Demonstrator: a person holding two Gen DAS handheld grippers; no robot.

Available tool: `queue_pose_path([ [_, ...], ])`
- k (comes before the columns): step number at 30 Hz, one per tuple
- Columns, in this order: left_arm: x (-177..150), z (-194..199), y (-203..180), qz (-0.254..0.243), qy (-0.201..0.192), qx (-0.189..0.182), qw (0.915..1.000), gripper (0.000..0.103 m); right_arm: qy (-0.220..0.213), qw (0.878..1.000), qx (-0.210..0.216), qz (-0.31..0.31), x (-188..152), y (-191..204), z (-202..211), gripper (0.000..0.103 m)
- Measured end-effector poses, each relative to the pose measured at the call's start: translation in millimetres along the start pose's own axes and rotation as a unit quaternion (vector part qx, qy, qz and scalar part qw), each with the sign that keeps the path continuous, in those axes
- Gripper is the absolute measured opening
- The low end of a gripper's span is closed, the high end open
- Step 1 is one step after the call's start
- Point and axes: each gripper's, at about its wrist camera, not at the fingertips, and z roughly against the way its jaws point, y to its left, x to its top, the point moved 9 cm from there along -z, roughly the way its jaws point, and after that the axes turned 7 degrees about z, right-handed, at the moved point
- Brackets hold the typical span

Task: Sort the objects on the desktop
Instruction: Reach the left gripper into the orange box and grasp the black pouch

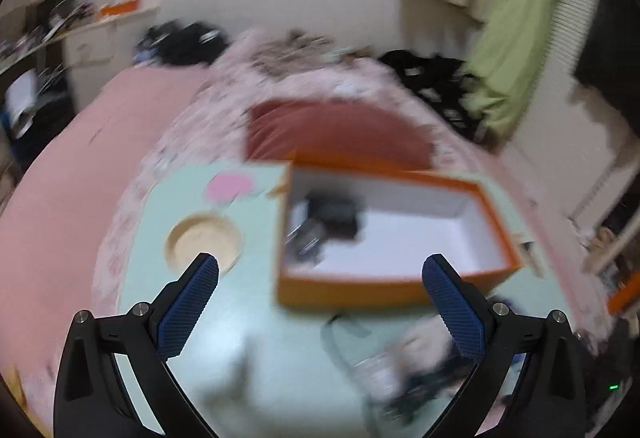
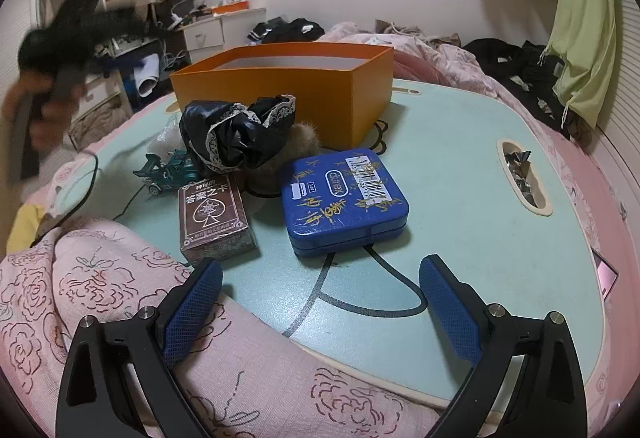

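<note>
Our right gripper (image 2: 320, 312) sits low with jaws wide apart and empty. The blue tin (image 2: 345, 201) lies flat just ahead, closest to it. The left gripper (image 1: 320, 306), also spread and empty, is up over the orange box (image 2: 288, 83), so we'd say the right takes it.

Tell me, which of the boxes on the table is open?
The big orange box at the back: it has no lid, and its white inside shows. The blue tin and the brown card box in front of it are both closed.
</note>
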Motion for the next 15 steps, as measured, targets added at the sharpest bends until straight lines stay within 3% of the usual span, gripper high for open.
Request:
queue_pose_path([
  [1, 6, -4, -10, -0.014, 0.012, -0.006, 0.9998, 0.085, 0.000, 1.000, 0.000, 0.000, 0, 2, 1, 0.099],
  [3, 20, -32, -31, -0.035, 0.061, -0.007, 0.9975, 0.073, 0.000, 1.000, 0.000, 0.000, 0, 2, 1, 0.099],
  [9, 23, -112, -30, -0.034, 0.163, 0.069, 0.9836, 0.071, -0.004, 1.000, 0.002, -0.001, 4, 2, -2, 0.099],
  [15, 13, -148, -18, -0.046, 0.194, 0.158, 0.9671, 0.071, -0.006, 1.000, 0.003, -0.001, 4, 1, -3, 0.099],
])
